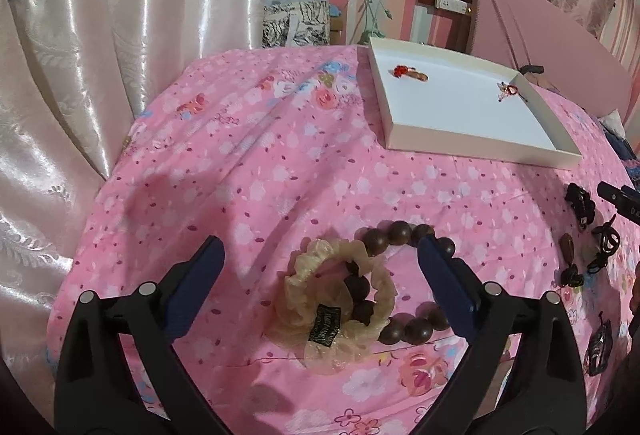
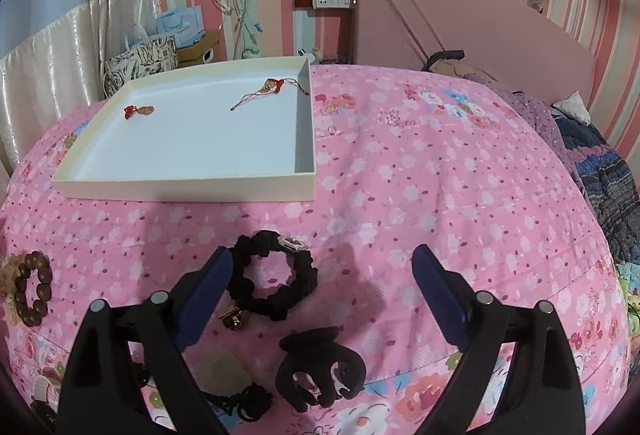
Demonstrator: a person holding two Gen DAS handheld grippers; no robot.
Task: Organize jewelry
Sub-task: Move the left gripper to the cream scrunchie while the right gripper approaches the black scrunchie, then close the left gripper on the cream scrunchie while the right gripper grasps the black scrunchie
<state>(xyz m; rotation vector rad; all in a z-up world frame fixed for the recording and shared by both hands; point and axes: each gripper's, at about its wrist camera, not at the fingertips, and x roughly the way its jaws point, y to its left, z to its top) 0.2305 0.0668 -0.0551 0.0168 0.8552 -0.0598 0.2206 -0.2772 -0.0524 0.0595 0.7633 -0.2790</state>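
Observation:
A white shallow tray [image 1: 472, 145] lies on the pink flowered bedspread and holds a red charm [image 1: 408, 72] and a red cord bracelet [image 1: 508, 89]; the tray also shows in the right wrist view [image 2: 184, 191]. My left gripper [image 1: 322, 255] is open, its fingers on either side of a cream scrunchie [image 1: 320, 299] lying on a brown wooden bead bracelet [image 1: 400, 235]. My right gripper [image 2: 322, 267] is open above a black scrunchie [image 2: 276, 275] and a black claw clip [image 2: 320, 367]. The bead bracelet shows at far left [image 2: 36, 287].
More dark jewelry pieces lie to the right of the left gripper [image 1: 592, 239]. A pendant on black cord [image 2: 236, 387] lies by the right gripper's left finger. A pink board [image 2: 460, 19] leans behind the bed. Satin curtains [image 1: 100, 55] hang on the left.

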